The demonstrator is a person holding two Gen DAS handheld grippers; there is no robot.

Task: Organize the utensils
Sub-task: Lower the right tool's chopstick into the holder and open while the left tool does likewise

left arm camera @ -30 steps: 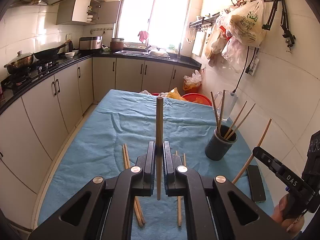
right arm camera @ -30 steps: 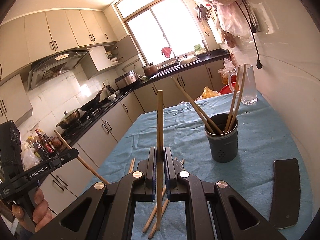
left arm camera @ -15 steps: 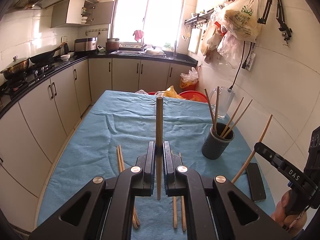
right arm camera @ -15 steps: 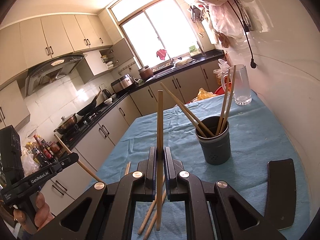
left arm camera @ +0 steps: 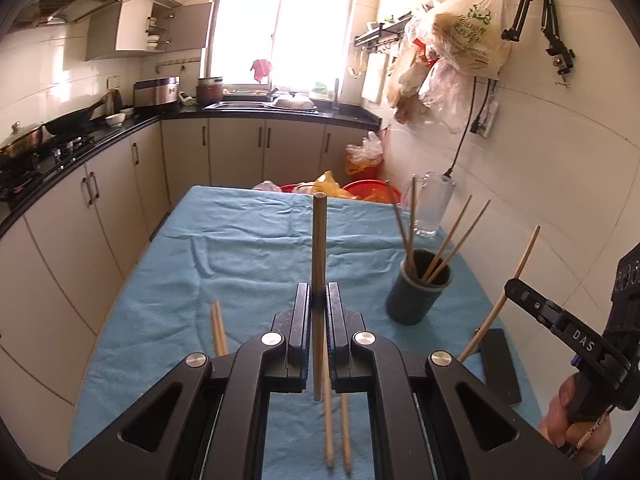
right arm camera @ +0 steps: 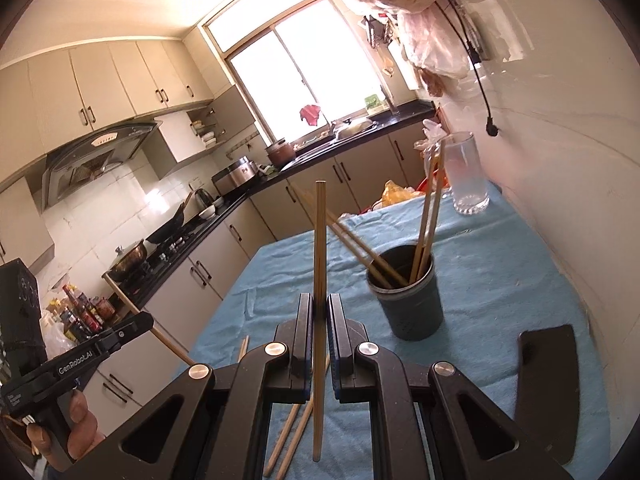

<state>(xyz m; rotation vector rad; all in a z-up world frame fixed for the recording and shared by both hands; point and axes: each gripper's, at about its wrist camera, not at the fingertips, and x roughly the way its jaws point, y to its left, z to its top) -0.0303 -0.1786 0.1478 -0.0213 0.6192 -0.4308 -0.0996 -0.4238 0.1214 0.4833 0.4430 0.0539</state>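
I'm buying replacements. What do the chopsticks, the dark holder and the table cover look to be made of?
Chopsticks: probably bamboo or wood, pale tan, matte, faint lengthwise grain.
Holder: likely dark grey plastic, smooth and dull, with small holes near the base; ceramic cannot be ruled out.
Table cover: blue cloth, soft and wrinkled, with a towel-like nap.

Looked matt and black, like moulded plastic, with bright round metal screw heads: left gripper (left arm camera: 319,300) and right gripper (right arm camera: 320,312). Clamped a pale, smooth wooden chopstick (left arm camera: 319,248) and a second chopstick (right arm camera: 319,260), equally dull-grained. Lay soft, wrinkled and napped like towelling: blue cloth (left arm camera: 240,248). Stood at two o'clock of the left view, matt dark grey, apparently plastic: holder cup (left arm camera: 418,296). Shone clear and glossy: glass jug (right arm camera: 466,180). Gleamed polished black: countertop (left arm camera: 280,114). Hung thin and crinkly: plastic bags (left arm camera: 468,36)
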